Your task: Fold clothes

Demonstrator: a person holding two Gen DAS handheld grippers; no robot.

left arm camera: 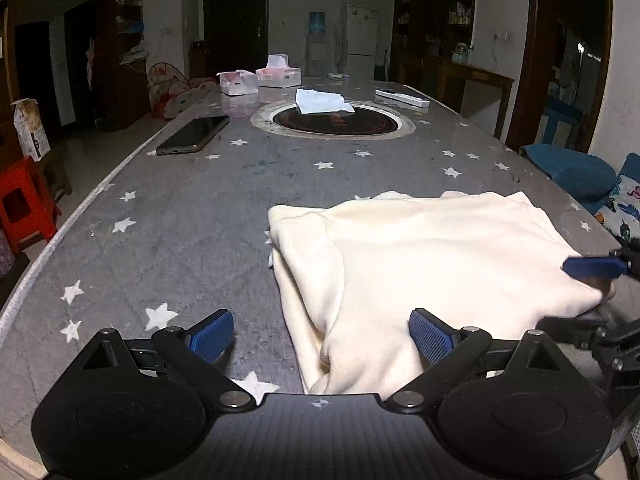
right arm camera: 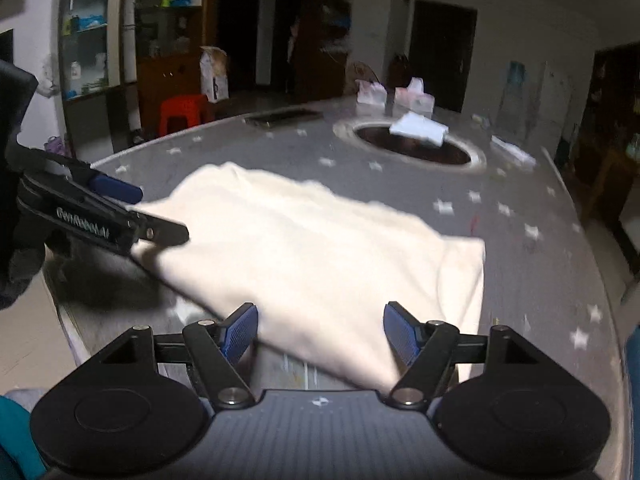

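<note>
A cream garment (left arm camera: 420, 264) lies folded in layers on the grey star-patterned table (left arm camera: 192, 216), near its front edge. My left gripper (left arm camera: 322, 336) is open, low over the garment's near left corner, its right pad (left arm camera: 430, 336) over the cloth and its left pad over bare table. In the right wrist view the same garment (right arm camera: 312, 240) spreads ahead, blurred. My right gripper (right arm camera: 320, 334) is open just above the cloth's near edge, holding nothing. The left gripper (right arm camera: 120, 208) shows at the left of that view, beside the garment's corner.
A dark phone (left arm camera: 194, 135) lies at the table's left. A round inset hob (left arm camera: 334, 120) in the middle carries a white cloth (left arm camera: 322, 102). Tissue boxes (left arm camera: 278, 74) and a white remote (left arm camera: 402, 97) stand at the far end. A red stool (left arm camera: 24, 204) is left of the table.
</note>
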